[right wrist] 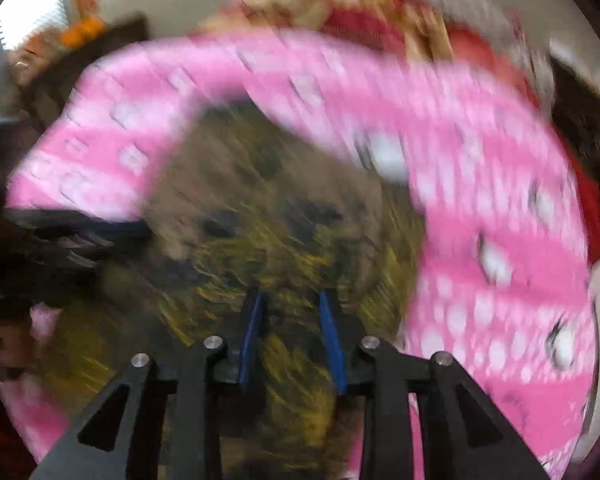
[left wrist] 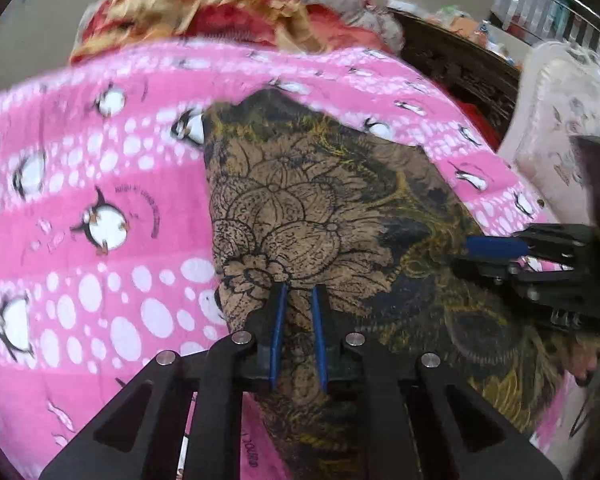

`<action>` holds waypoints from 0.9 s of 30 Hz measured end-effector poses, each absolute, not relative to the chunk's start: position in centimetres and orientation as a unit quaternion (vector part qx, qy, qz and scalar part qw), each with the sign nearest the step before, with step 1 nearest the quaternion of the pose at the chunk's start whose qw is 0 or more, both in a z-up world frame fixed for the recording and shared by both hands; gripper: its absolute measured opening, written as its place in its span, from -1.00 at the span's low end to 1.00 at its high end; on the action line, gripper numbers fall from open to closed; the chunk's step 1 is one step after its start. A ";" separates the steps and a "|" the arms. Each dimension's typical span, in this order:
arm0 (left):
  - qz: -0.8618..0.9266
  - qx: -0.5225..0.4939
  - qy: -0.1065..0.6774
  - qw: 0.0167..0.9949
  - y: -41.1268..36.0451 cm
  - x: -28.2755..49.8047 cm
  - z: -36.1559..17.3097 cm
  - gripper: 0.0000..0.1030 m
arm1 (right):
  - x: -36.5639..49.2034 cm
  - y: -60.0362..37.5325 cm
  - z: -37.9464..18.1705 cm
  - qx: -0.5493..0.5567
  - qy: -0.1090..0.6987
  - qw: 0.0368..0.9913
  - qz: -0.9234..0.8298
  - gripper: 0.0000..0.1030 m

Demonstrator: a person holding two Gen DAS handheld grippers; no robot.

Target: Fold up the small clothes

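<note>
A brown garment with a black and yellow flower print [left wrist: 324,216] lies spread on a pink penguin blanket [left wrist: 80,200]. My left gripper [left wrist: 299,292] hovers over the garment's near left part, its blue pads slightly apart with nothing between them. My right gripper [left wrist: 480,246] shows at the right over the garment's right edge. In the blurred right wrist view my right gripper [right wrist: 292,300] is open above the garment [right wrist: 260,208], and the left gripper [right wrist: 112,228] is at the left edge.
A red and yellow patterned quilt [left wrist: 220,12] lies beyond the blanket. A white cushioned piece [left wrist: 560,120] stands at the right, with dark furniture [left wrist: 460,60] behind it. The pink blanket [right wrist: 500,208] extends to the right.
</note>
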State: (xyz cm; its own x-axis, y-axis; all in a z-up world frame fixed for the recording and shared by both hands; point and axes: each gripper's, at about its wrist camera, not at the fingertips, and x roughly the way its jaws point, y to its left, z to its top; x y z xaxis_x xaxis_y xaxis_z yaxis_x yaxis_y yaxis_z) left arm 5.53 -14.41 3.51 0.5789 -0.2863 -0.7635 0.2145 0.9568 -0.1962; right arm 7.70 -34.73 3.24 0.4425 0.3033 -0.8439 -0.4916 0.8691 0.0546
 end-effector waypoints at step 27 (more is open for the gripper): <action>-0.125 -0.098 0.440 0.884 -15.1 16.3 5.6 -0.81 | 14.3 -38.3 3.3 0.141 0.425 0.883 0.142 0.25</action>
State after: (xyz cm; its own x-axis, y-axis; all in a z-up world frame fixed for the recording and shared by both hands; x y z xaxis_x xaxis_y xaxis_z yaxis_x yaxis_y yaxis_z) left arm 16.32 -15.07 5.59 0.5813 -0.3065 -0.7538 0.1340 0.9498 -0.2828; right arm 14.29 -38.29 3.35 0.5988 0.3700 -0.7103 -0.1297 0.9200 0.3699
